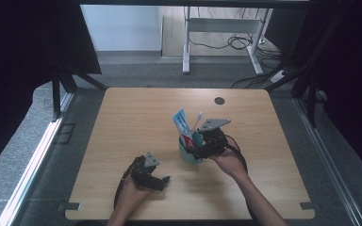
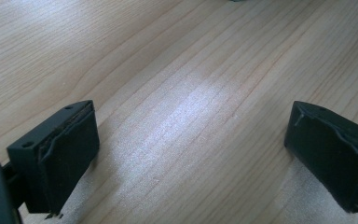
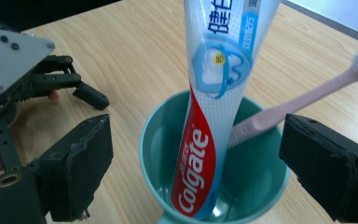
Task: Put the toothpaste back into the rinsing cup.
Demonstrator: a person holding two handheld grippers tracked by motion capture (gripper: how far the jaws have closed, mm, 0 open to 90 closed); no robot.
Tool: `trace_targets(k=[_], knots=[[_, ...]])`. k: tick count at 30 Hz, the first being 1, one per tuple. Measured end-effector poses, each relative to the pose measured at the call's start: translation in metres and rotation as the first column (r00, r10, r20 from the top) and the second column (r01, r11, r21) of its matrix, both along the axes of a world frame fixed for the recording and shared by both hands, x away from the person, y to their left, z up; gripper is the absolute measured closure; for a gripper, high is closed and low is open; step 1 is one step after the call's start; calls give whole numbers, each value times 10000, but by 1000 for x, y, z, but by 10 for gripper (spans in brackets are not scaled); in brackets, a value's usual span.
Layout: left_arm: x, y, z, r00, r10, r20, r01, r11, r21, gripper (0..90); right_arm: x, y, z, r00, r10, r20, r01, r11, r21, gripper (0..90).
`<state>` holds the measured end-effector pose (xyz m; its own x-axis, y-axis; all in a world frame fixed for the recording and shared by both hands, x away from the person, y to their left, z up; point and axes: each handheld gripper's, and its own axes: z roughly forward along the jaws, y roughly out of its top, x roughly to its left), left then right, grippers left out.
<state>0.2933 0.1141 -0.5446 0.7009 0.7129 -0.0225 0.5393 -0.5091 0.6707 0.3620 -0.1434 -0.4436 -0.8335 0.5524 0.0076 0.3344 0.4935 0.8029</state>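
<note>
A teal cup [image 1: 190, 154] [image 3: 256, 182] stands on the wooden table [image 1: 136, 117], right of its middle. In the cup stand a white, red and blue toothpaste tube [image 1: 182, 124] [image 3: 209, 121] and a pink toothbrush [image 1: 197, 119] [image 3: 289, 105], which leans to one side. My right gripper [image 1: 201, 149] [image 3: 200, 163] is open, its jaws standing one on each side of the cup's rim; the pads touch nothing. My left gripper [image 1: 159, 181] [image 2: 189, 154] is open over bare wood to the front left of the cup, with nothing between its jaws.
A dark round grommet [image 1: 219, 100] sits near the table's far edge. Beyond the table a white desk frame [image 1: 186, 47] stands on the floor among cables [image 1: 259, 70]. In the right gripper view, the left gripper [image 3: 91, 95] lies left of the cup.
</note>
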Motion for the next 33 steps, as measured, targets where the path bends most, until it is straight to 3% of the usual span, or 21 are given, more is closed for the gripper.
trace_targets(k=[17,33], knots=[[0,0,0,10000,22,1,-22,10000,4,30,-10,-25,-1,9993,-376,-16,376,9993,-61,79],[0,0,0,10000,24,7,-24,10000,7,31,-18,-60,-12,9943,-1048,-174,1052,9941,259,79]])
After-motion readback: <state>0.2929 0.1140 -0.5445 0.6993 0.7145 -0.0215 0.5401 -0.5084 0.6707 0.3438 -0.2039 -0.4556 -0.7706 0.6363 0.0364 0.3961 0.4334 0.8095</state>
